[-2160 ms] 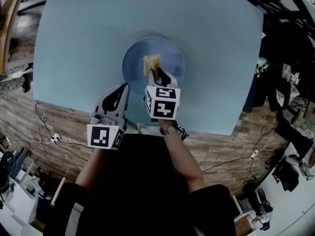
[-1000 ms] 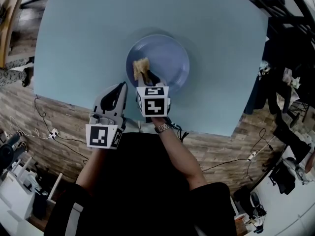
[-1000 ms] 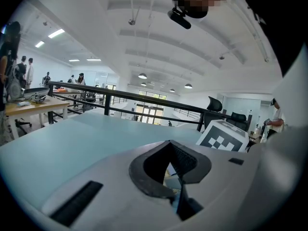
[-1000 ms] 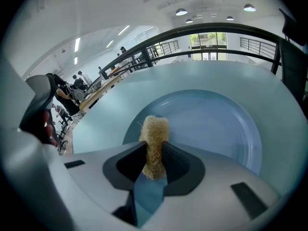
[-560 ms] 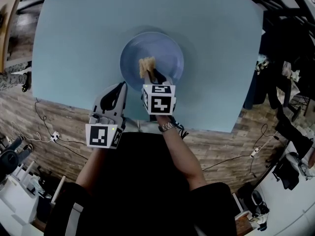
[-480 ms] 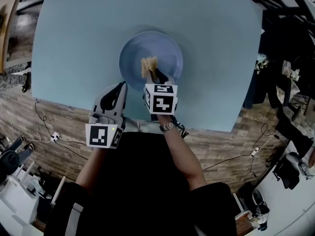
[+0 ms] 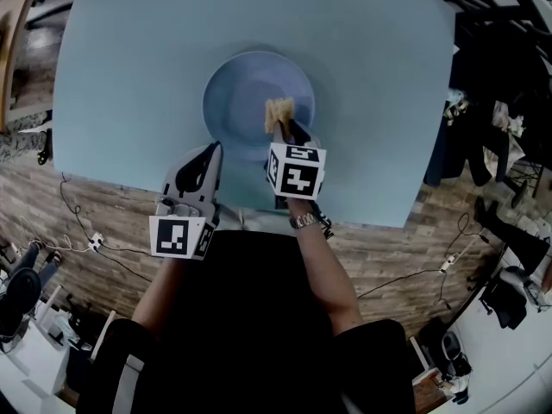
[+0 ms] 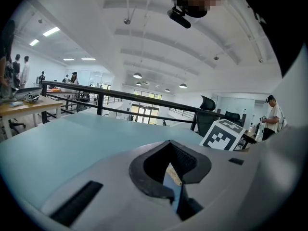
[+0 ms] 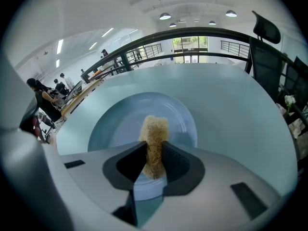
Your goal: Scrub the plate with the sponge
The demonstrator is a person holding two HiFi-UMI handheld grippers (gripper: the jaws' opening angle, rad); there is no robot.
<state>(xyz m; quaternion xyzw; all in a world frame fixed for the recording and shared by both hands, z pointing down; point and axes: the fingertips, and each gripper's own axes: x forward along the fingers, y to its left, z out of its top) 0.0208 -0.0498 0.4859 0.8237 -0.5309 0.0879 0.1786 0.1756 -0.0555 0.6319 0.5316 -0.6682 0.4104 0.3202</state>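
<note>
Sponge point(image 7: 279, 110) on plate point(image 7: 235, 102), right of plate centre, mid-frame. Right gripper point(image 7: 285, 126) fingers clamped on sponge. Plate on table point(image 7: 129, 50). Left gripper point(image 7: 208, 164) lower left, near table edge, fingers together, nothing held.

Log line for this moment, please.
right tongs: shut on sponge | sponge: against plate, right half | left tongs: shut, empty
</note>
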